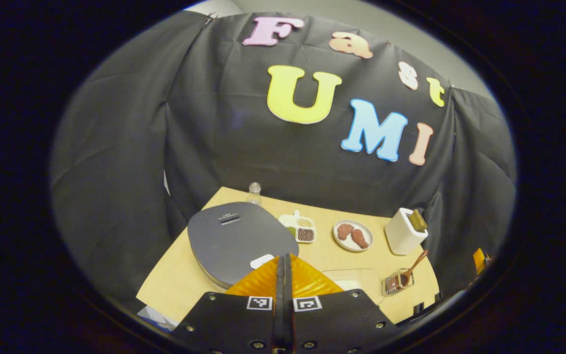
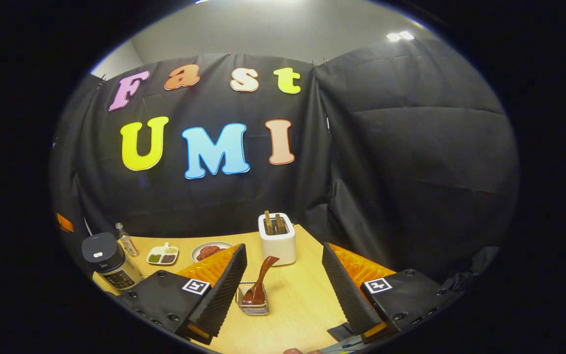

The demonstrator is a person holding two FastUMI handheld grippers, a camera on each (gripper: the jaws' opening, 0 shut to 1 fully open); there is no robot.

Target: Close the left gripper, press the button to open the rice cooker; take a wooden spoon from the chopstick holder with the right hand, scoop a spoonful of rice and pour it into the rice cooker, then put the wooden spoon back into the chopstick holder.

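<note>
The rice cooker [image 1: 236,238] stands at the table's left with its dark grey lid down and a white button [image 1: 262,261] at the lid's front. My left gripper [image 1: 284,258] is shut with nothing in it, and its tips hover just right of the button. The wooden spoon [image 2: 262,275] leans in the wire chopstick holder [image 2: 253,301], bowl down. My right gripper [image 2: 283,248] is open and holds nothing, with the holder low between its fingers. The cooker [image 2: 106,260] appears far left, lid down. The holder [image 1: 399,281] and spoon [image 1: 415,264] stand at the front right.
A white toaster [image 2: 277,238] stands behind the holder. A plate of meat pieces [image 1: 353,235], a divided dish of beans [image 1: 298,227] and a small bottle [image 1: 254,192] sit along the back. A clear container [image 1: 352,280] with something white lies beside the cooker.
</note>
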